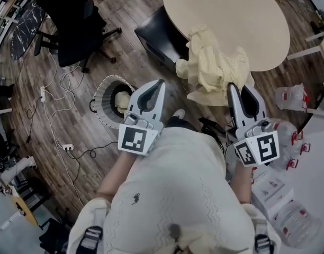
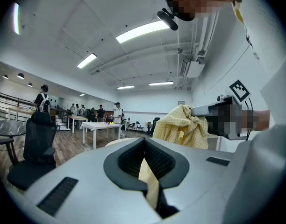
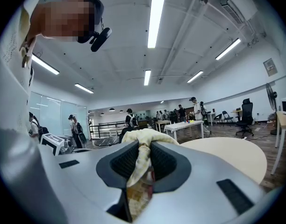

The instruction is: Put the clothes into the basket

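Note:
A pale yellow garment (image 1: 212,67) hangs bunched from my right gripper (image 1: 233,87), whose jaws are shut on a fold of it by the edge of the round beige table (image 1: 231,15). In the right gripper view the cloth (image 3: 140,167) fills the gap between the jaws of the right gripper (image 3: 143,146). My left gripper (image 1: 159,83) is held level beside it, jaws together with no cloth in them; its tips (image 2: 144,140) meet. From the left gripper view the garment (image 2: 182,127) droops under the right gripper. The round basket (image 1: 113,100) stands on the floor at lower left, something pale inside.
A black office chair (image 1: 72,25) stands at the upper left and a black box (image 1: 156,33) sits under the table's edge. Cables and a power strip (image 1: 66,147) lie on the wood floor. Clear plastic containers (image 1: 291,97) crowd the right side. People stand far back in the room.

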A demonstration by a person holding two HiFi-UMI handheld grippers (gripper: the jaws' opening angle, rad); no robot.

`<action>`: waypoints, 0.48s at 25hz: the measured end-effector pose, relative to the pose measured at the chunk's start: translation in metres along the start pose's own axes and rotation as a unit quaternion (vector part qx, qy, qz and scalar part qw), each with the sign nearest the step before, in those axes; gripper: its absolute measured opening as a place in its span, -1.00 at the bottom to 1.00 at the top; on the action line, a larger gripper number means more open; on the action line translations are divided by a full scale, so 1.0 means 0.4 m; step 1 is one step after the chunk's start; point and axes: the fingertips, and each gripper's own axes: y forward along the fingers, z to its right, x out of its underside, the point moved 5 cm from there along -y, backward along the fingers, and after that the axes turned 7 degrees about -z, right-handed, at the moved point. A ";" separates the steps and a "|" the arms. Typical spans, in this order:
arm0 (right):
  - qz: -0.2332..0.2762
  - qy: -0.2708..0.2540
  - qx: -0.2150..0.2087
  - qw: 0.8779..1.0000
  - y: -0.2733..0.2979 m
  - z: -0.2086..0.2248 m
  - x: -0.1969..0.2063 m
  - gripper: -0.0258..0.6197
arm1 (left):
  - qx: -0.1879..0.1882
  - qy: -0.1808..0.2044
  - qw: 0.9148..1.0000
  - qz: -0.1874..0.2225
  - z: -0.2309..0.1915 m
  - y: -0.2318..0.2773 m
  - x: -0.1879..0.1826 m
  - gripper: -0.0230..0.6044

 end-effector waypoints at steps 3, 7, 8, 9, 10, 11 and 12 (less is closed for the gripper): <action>-0.004 -0.002 -0.014 1.000 0.036 -0.033 -0.001 -0.68 | -0.017 -0.006 1.000 -0.002 -0.038 -0.031 0.005 -0.86; -0.005 -0.011 -0.038 0.999 0.081 -0.101 -0.011 -0.68 | -0.036 -0.012 0.999 -0.006 -0.093 -0.086 0.018 -0.86; -0.004 -0.013 -0.042 0.999 0.093 -0.119 -0.013 -0.68 | -0.040 -0.013 0.999 -0.005 -0.108 -0.100 0.021 -0.86; -0.004 -0.015 -0.045 0.999 0.103 -0.137 -0.014 -0.68 | -0.043 -0.015 0.999 -0.004 -0.122 -0.115 0.024 -0.86; -0.005 -0.017 -0.048 0.999 0.111 -0.155 -0.015 -0.68 | -0.047 -0.017 0.999 -0.004 -0.135 -0.131 0.026 -0.86; -0.005 -0.018 -0.050 0.999 0.119 -0.171 -0.015 -0.68 | -0.050 -0.019 0.999 -0.004 -0.148 -0.147 0.029 -0.86; -0.006 -0.019 -0.052 0.998 0.126 -0.187 -0.016 -0.68 | -0.054 -0.021 0.998 -0.005 -0.160 -0.163 0.032 -0.86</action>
